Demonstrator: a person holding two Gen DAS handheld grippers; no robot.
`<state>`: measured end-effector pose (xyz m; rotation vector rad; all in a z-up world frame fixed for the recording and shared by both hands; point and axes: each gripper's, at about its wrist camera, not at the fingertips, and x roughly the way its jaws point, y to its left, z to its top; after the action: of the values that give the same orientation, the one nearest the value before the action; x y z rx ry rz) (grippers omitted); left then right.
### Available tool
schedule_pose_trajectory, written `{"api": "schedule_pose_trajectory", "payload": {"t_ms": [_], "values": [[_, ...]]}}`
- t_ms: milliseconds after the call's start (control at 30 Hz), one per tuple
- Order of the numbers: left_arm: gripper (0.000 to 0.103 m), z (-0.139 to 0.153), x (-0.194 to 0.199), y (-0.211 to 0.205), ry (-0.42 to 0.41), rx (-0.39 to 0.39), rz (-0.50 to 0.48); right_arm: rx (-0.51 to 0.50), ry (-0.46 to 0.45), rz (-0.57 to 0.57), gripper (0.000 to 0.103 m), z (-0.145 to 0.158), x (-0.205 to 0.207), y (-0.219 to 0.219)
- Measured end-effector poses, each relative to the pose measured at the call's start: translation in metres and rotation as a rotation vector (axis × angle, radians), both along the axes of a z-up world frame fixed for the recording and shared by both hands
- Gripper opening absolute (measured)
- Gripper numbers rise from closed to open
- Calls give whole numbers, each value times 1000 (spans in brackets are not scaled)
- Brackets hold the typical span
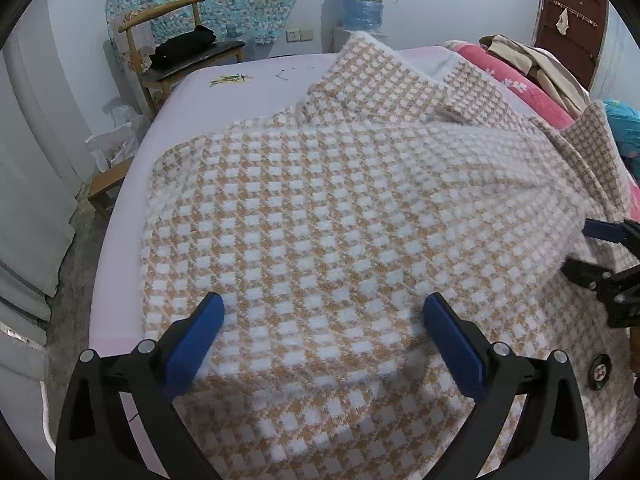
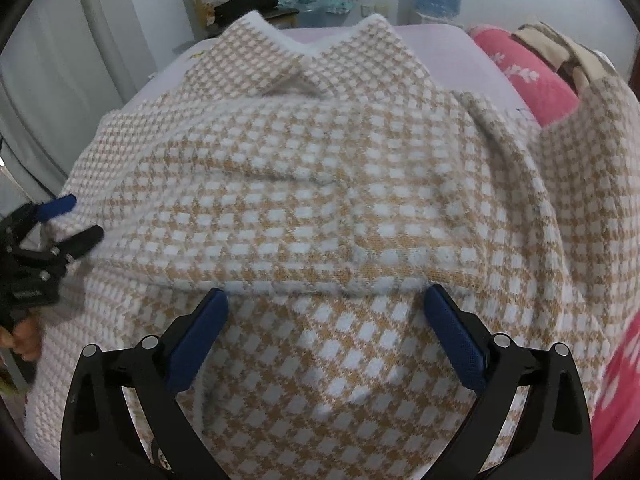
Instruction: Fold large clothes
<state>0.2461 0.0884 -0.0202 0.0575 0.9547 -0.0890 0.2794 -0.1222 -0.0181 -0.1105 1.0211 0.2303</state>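
A large knitted garment in a tan and white check (image 1: 320, 208) lies spread over a bed with a pale lilac sheet (image 1: 248, 68). Its collar (image 2: 304, 56) points to the far side. A folded layer lies across the body, its edge (image 2: 288, 286) running just beyond my right fingertips. My left gripper (image 1: 324, 308) hovers open over the cloth near its left side, nothing between the blue pads. My right gripper (image 2: 326, 298) also stands wide open above the cloth. Each gripper shows at the edge of the other's view: the right gripper (image 1: 588, 250), the left gripper (image 2: 74, 220).
A pink flowered blanket (image 1: 512, 76) with beige clothes (image 1: 532, 60) on it lies along the bed's right side. Beyond the bed stand a wooden chair (image 1: 168, 40) holding a black item, a water bottle (image 1: 364, 4) and a brown door (image 1: 572, 20). Grey curtains (image 1: 32, 160) hang on the left.
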Motion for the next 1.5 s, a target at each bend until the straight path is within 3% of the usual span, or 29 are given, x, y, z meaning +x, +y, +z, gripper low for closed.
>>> {"api": "schedule_pose_trajectory", "payload": {"t_ms": [167,267,367,533,667,767,867,1067,1167,1333,1500], "values": [[98,30,-6,7,-90,-55,17,5,16,2,95,6,-4,-2],[98,43,0,9,-119,-87,43,40,-72,-11,95,30,-8,-4],[98,39,12,4,-92,-95,60,22,-116,-41,95,41,-3,-7],[98,16,26,-18,-22,-78,44,-54,-21,-56,95,1,12,-17],[98,0,31,-21,20,-69,66,-11,-55,-64,88,22,4,-38],[98,-1,30,-24,25,-58,50,64,-134,-105,88,61,-1,-80],[98,-1,30,-23,30,-68,44,78,-196,-221,88,98,3,-147],[98,-1,30,-22,30,-68,45,59,-235,-501,74,127,23,-285],[98,1,29,-19,36,-78,47,111,-219,-635,71,126,33,-350],[98,2,31,-16,47,-94,47,247,-116,-823,48,90,49,-437],[98,2,31,-17,45,-90,46,351,-62,-904,44,55,68,-468]]}}
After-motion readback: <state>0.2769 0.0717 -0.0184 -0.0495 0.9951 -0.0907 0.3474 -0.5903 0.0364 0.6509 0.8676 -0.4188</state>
